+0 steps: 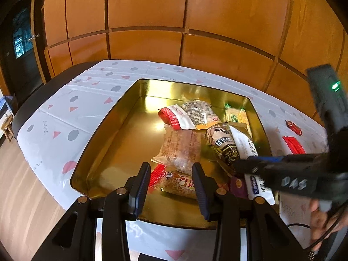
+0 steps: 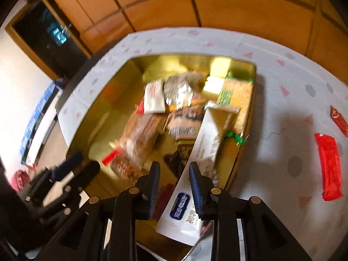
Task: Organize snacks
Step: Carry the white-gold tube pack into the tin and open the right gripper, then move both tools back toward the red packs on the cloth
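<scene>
- Left gripper point(image 1: 171, 187): black frame, blue-padded fingers spread wide, nothing held; it is poised above the near end of the shallow gold metal tin point(image 1: 104, 130).
- Directly beyond its fingers a peanut-candy packet with red crimped end point(image 1: 174, 181) is seen lying flat on the tin floor; a clear-wrapped pinkish brittle packet point(image 1: 180, 148) overlaps it farther in.
- Right gripper point(image 2: 174, 187): fingers parted, a long white snack pouch with blue oval logo point(image 2: 195, 167) lies between and below them; whether the pads touch it cannot be told, view blurred.
- White pouch is tilted, near end over the tin's near rim, far end resting on other packets inside.
- In the left view the right gripper point(image 1: 245, 165) is seen from the side, tips at the white pouch beside a dark brown printed packet point(image 1: 224, 145).
- Farther in the tin: red-and-white sachet point(image 1: 178, 117), clear bag of dark seeds point(image 1: 200, 113), yellow-green wafer pack point(image 1: 237, 117) against the right wall.
- Snacks are clustered in the tin's right half; left half shows bare gold floor.
- Tin is set on a white tablecloth with grey dots and pink triangles point(image 1: 65, 117).
- Outside the tin, on the cloth to the right: a long red wrapper point(image 2: 329, 165) and a small red candy point(image 2: 339, 119), well apart from the tin.
- Orange wood-panel wall point(image 1: 174, 21) is behind the table.
</scene>
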{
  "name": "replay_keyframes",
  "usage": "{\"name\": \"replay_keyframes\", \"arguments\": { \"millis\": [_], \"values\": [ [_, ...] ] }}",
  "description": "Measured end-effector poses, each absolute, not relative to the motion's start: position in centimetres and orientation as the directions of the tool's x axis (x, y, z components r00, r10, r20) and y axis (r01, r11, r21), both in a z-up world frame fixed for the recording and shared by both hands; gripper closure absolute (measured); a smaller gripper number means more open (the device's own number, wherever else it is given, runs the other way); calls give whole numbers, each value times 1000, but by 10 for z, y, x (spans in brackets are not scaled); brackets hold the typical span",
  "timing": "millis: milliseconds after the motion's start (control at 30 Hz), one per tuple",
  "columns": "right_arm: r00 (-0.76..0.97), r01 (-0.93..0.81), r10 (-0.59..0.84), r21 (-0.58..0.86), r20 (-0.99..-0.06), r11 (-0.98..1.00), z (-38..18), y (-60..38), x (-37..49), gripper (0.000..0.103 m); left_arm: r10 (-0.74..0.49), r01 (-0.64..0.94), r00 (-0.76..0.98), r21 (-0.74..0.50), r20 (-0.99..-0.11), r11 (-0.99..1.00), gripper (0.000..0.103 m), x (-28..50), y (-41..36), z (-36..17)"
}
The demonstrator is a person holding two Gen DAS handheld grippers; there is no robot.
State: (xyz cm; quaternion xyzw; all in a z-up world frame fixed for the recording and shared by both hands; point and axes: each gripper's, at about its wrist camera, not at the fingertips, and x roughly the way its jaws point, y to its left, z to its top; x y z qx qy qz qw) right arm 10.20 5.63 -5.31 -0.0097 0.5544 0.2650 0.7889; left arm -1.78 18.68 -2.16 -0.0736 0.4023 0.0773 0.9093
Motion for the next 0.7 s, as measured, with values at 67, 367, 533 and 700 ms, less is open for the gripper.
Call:
{"name": "replay_keyframes", "arguments": {
  "millis": [67,367,533,700],
  "values": [
    [223,-436,406,282,-886,855,-63,61,101,74,90,-201,663,-61,-743,978,63,-19,186,-20],
    [330,-471,458,276,-826,838,-37,49,88,72,103,-206,673,-52,-732,977,63,-23,187,-13],
    [393,-451,453,261,-801,854,-22,29,85,72,85,-181,681,-55,-727,982,63,-24,179,-10],
    [441,-413,419,235,-794,880,-14,0,83,66,69,-156,681,-51,-729,986,63,-23,170,-8]
  ]
}}
